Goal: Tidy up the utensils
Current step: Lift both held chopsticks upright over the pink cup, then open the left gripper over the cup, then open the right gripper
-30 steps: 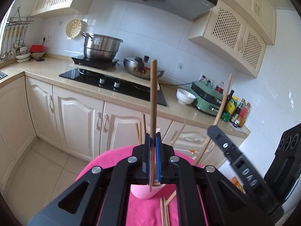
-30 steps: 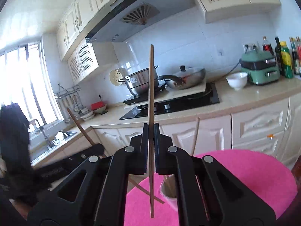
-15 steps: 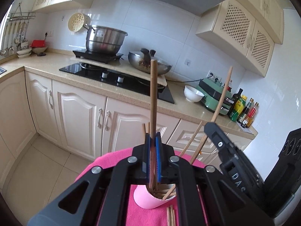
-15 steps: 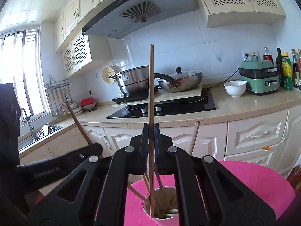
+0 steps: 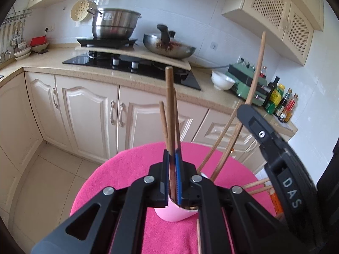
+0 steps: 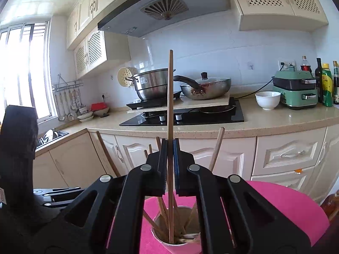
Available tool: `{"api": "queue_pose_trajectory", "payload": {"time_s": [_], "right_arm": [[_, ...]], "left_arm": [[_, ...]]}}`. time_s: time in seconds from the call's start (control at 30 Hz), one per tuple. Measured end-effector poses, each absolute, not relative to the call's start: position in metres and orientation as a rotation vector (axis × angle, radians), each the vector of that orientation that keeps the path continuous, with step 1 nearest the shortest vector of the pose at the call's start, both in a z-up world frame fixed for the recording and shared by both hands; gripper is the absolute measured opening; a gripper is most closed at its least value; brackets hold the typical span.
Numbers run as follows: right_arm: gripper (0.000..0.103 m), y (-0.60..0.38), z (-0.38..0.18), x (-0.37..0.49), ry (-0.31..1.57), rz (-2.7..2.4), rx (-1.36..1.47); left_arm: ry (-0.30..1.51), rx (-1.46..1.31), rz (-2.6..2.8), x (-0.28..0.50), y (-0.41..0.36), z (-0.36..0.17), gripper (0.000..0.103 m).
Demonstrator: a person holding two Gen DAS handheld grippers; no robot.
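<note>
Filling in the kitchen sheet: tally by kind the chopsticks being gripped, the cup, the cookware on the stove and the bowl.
Gripped chopsticks: 2 (left gripper, right gripper)
Pink cup: 1
Steel pot: 1
Wok: 1
White bowl: 1
Total: 6

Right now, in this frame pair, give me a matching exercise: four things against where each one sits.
Things:
1. steel pot
2. white bowl
3. pink cup
4. right gripper's chopstick

Places:
A. on the pink cloth
B. beside the green appliance
C. lower end inside the cup
D. on the stove, left of the pan

Pairs: 1-D, 2-B, 3-A, 4-C
</note>
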State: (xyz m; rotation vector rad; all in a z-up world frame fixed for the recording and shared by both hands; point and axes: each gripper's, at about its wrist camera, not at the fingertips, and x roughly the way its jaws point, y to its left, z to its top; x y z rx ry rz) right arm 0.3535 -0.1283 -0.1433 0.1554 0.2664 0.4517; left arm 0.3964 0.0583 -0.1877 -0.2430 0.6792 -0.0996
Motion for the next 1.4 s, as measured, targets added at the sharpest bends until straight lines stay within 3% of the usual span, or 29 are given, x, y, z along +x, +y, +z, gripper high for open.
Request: {"api": "queue_pose_trajectory", "payload": {"time_s": [0.33,0.4,0.43,0.57,1.4], "right_arm": [[0.006,-0.127,-0.154,0.350,0.298,0.489,0.097],[0.006,-0.126,-0.156,0.349,0.306,0.495,0.083],[0.006,-0.126,-0.157,0.349,0.311,0.496,0.080],[0.006,-0.128,-0.162,0.347,0.338,0.494,0.069],[0.009,-0.123,-0.165,0.331,0.386,0.482,0.033]], "left_arm": [[0.692,-0.253,-0.093,0.398,0.054,-0.194,0.007],[0.696,-0.255,-0.084,0.397,0.054,-0.192,0.015],[0.699,-0.260,-0.084,0.396,0.055,-0.191,0.027],[0.698,-0.268,-0.076,0.391,0.059,-0.185,0.035],[0.717,-0.073,0.144,0.366,0.075,-0.158,0.038]]}}
